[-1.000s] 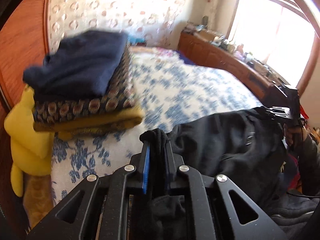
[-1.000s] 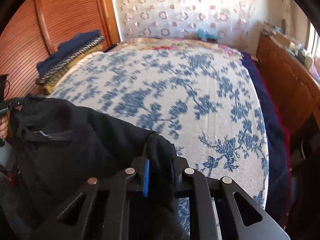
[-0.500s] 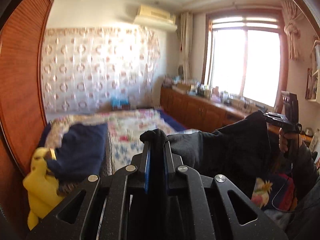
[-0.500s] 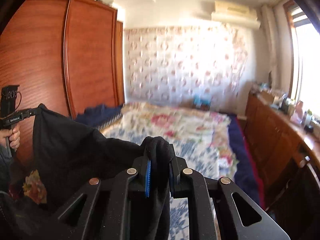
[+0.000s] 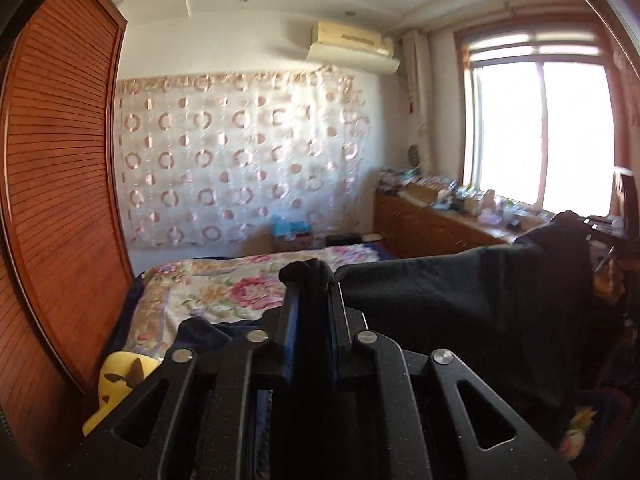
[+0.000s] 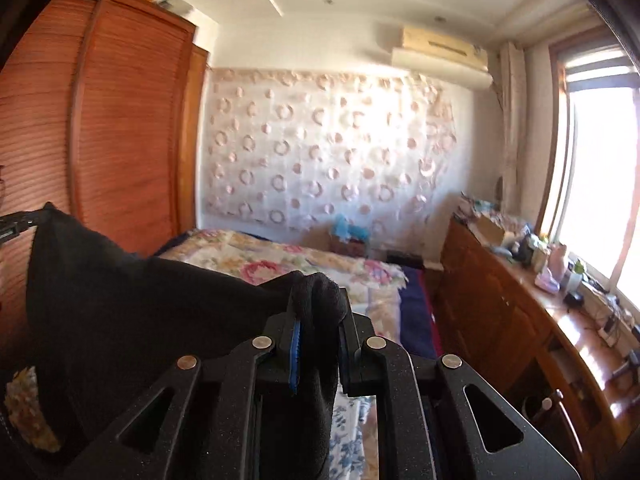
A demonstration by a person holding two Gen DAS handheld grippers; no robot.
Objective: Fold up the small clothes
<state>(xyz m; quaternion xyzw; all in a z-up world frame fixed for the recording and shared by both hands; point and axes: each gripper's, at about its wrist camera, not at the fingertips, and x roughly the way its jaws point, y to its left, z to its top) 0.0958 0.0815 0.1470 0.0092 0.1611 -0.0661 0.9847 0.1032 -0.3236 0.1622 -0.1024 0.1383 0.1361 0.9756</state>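
1. Left wrist view: the left gripper (image 5: 310, 308) is clamped on a bunched corner of the black garment (image 5: 460, 304), with cloth bulging above the fingertips and filling the narrow gap between the blue-lined pads.
2. From that corner the garment stretches to the right, held up in the air, and rises to a second peak near the window (image 5: 540, 132), where the other gripper itself cannot be made out.
3. Below and behind lie the bed (image 5: 224, 288) with its floral cover, a dark blue cloth (image 5: 200, 332) and a yellow item (image 5: 116, 376) beside the wooden wardrobe (image 5: 60, 200).
4. Right wrist view: the right gripper (image 6: 318, 320) pinches another corner of the same black garment (image 6: 140, 312), fabric wadded between its nearly closed fingers.
5. The garment spreads leftward and up to a point at the frame's left edge, hanging above the bed (image 6: 340, 268).
6. A wooden counter (image 6: 520, 300) with clutter runs along the right under the window.
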